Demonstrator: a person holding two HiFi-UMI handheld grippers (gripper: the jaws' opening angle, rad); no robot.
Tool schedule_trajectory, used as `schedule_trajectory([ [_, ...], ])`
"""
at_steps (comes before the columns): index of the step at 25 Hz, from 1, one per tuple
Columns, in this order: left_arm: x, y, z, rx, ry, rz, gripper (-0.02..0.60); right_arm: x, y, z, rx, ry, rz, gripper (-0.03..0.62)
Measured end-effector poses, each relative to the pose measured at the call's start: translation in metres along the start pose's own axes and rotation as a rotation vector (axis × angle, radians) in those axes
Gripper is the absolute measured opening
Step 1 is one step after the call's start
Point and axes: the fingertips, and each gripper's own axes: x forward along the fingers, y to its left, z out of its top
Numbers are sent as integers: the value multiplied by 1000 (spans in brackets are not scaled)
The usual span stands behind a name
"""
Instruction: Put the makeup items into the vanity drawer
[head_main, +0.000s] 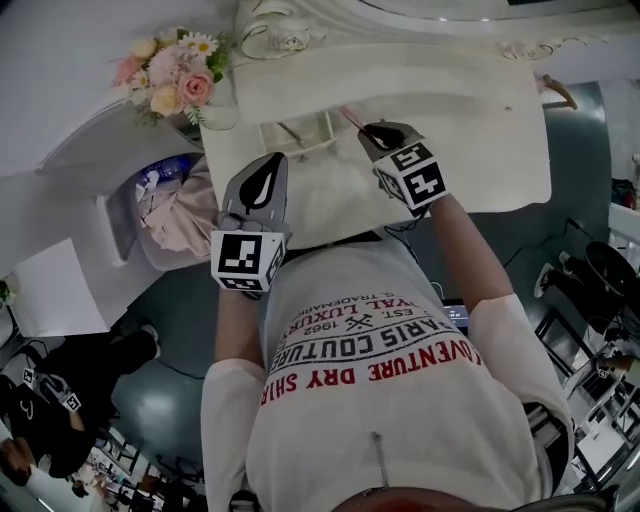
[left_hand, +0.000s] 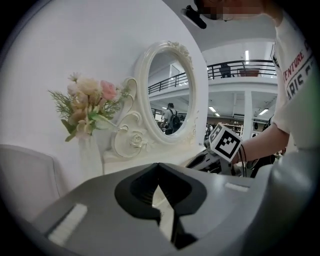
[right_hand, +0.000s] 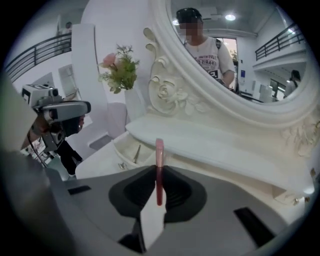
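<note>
A slim pink-red makeup stick (right_hand: 159, 170) stands upright between the jaws of my right gripper (right_hand: 159, 192), which is shut on it. In the head view that gripper (head_main: 372, 131) hovers over the white vanity top, just right of the open drawer (head_main: 268, 135), with the stick's (head_main: 350, 117) tip pointing away. The drawer (right_hand: 120, 150) lies ahead and to the left, and a thin golden item (right_hand: 137, 152) lies inside it. My left gripper (head_main: 273, 162) hangs near the vanity's front edge, below the drawer. Its jaws (left_hand: 159, 186) look shut with nothing between them.
An oval mirror (left_hand: 172, 95) in a carved white frame rises behind the vanity top (head_main: 480, 120). A vase of pink and white flowers (head_main: 175, 75) stands at the back left. Pink cloth (head_main: 175, 215) fills a seat to the vanity's left.
</note>
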Motion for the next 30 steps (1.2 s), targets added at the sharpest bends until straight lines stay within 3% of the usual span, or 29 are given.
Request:
schedule_trajectory([
  [8, -44, 42, -8, -35, -12, 106, 11, 35, 62, 40, -160, 5, 161, 51],
  [16, -70, 72, -25, -80, -4, 180, 11, 69, 92, 45, -264, 74, 222, 51],
  [19, -76, 76, -28, -89, -9, 200, 11, 76, 96, 48, -259, 71, 217, 52],
  [22, -78, 79, -30, -93, -13, 201, 11, 77, 100, 52, -236, 55, 224, 150],
  [30, -62, 70, -21, -74, -10, 142, 11, 59, 77, 45, -150, 30, 163, 163],
])
